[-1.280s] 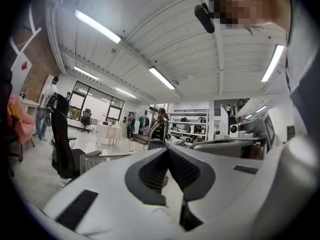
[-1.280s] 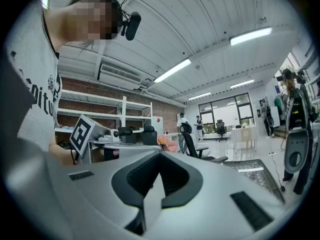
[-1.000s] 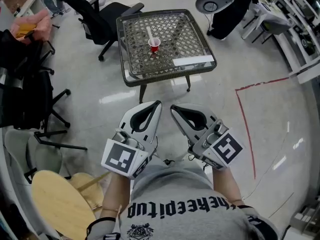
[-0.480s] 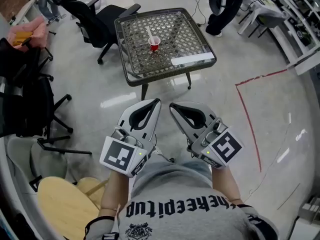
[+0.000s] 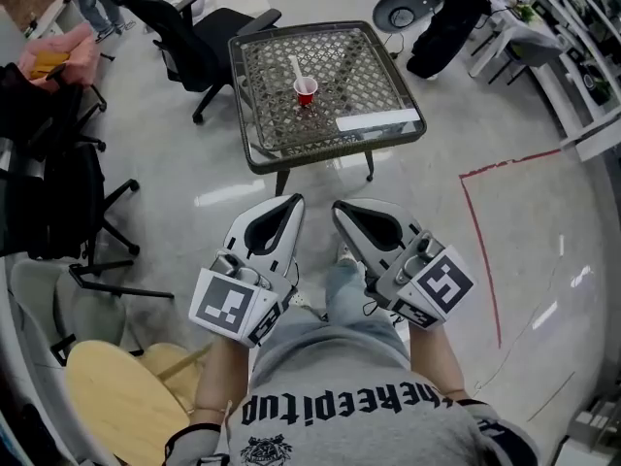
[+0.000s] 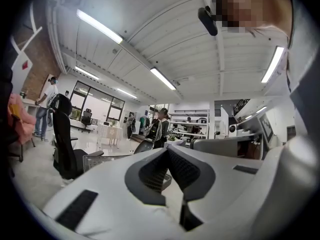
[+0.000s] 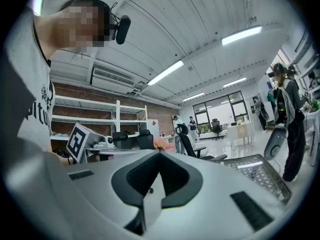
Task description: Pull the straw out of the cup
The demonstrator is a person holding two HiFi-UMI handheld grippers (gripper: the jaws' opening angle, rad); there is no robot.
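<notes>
a: how far is the task?
b: not begun, i judge. the white straw [image 5: 293,69] stands in the red cup [image 5: 305,91] and leans to 11 o'clock. the cup is on the wicker table [image 5: 374,76] at 12 o'clock, well apart from both tools.
a: and the tools?
b: the left gripper [image 5: 297,202] has its jaws pressed together on nothing, and the right gripper [image 5: 340,207] the same. approach, grasp and pull are all left.
a: counts?
b: one straw, one cup, one table, two grippers.
</notes>
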